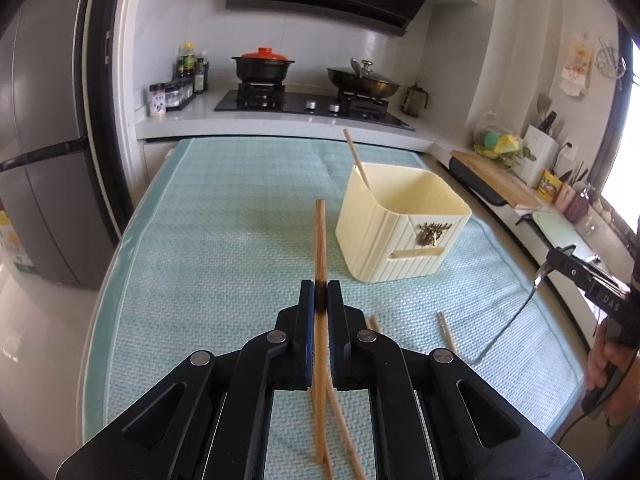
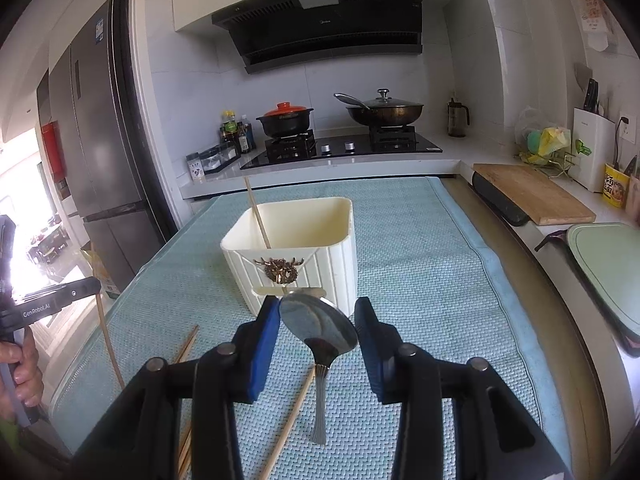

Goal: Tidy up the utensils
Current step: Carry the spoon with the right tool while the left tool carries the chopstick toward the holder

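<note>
My left gripper [image 1: 320, 290] is shut on a wooden chopstick [image 1: 320, 240] that runs straight ahead above the teal mat [image 1: 224, 240]. From the right wrist view, the left gripper [image 2: 86, 289] shows at the left edge with the chopstick [image 2: 107, 344] hanging from it. The cream utensil holder [image 1: 400, 224] stands ahead and to the right, with one chopstick [image 1: 355, 156] leaning inside. My right gripper [image 2: 317, 303] is shut on the bowl of a metal spoon [image 2: 320, 330], handle hanging down, just in front of the holder [image 2: 296, 248]. Loose chopsticks [image 2: 289, 424] lie on the mat.
Behind the mat is a counter with a gas stove [image 2: 340, 148], a red-lidded pot [image 2: 285, 118] and a lidded wok [image 2: 384, 112]. A wooden cutting board [image 2: 532, 196] and a green tray [image 2: 608, 256] lie on the right. A fridge [image 1: 36, 152] stands at the left.
</note>
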The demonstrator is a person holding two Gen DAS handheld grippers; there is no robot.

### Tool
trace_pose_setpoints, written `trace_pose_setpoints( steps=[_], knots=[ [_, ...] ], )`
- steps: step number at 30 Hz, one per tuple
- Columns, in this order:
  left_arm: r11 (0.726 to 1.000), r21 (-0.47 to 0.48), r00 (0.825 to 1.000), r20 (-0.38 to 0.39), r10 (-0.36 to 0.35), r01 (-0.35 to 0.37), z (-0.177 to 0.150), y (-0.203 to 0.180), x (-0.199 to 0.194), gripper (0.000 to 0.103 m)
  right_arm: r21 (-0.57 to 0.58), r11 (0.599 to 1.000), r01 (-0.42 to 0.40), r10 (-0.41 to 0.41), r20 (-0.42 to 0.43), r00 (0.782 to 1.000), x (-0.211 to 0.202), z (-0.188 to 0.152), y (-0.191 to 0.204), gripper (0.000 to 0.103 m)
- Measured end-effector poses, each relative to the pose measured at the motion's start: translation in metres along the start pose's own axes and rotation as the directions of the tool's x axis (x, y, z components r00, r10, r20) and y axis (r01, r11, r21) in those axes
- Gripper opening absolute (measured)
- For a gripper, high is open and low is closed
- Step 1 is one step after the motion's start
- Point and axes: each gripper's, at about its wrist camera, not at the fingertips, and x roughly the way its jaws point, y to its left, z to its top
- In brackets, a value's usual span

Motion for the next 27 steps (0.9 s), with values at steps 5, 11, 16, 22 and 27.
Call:
trace_pose_setpoints(
  steps=[5, 11, 16, 22, 27],
  knots=[
    [1.000, -0.016, 1.000, 0.014, -0.011, 0.012, 0.003, 0.001, -0.004, 0.004, -0.005, 1.000, 0.003, -0.003, 0.007, 1.000, -0.005, 0.000, -0.001, 0.039],
    [1.000, -0.014, 0.999, 0.034, -0.024, 0.024, 0.009, -0.004, -0.010, 0.004, -0.008, 1.000, 0.005, -0.005, 0.026, 1.000, -0.012, 0.004, -0.002, 0.038],
    [0.999, -0.024, 0.998, 0.053, -0.047, 0.048, 0.019, -0.005, -0.015, 0.004, -0.015, 1.000, 0.006, -0.005, 0.041, 0.999, -0.016, 0.009, -0.003, 0.038],
    [0.998, -0.018, 0.995, 0.072, -0.065, 0.066, 0.035, -0.009, -0.019, 0.004, -0.035, 0.999, 0.008, -0.006, 0.064, 0.998, -0.023, 0.020, -0.001, 0.036],
    [0.997, -0.004, 0.993, 0.088, -0.073, 0.074, 0.044, -0.015, -0.020, 0.004, -0.068, 0.998, 0.011, -0.005, 0.084, 0.996, -0.027, 0.031, 0.003, 0.016]
  ],
)
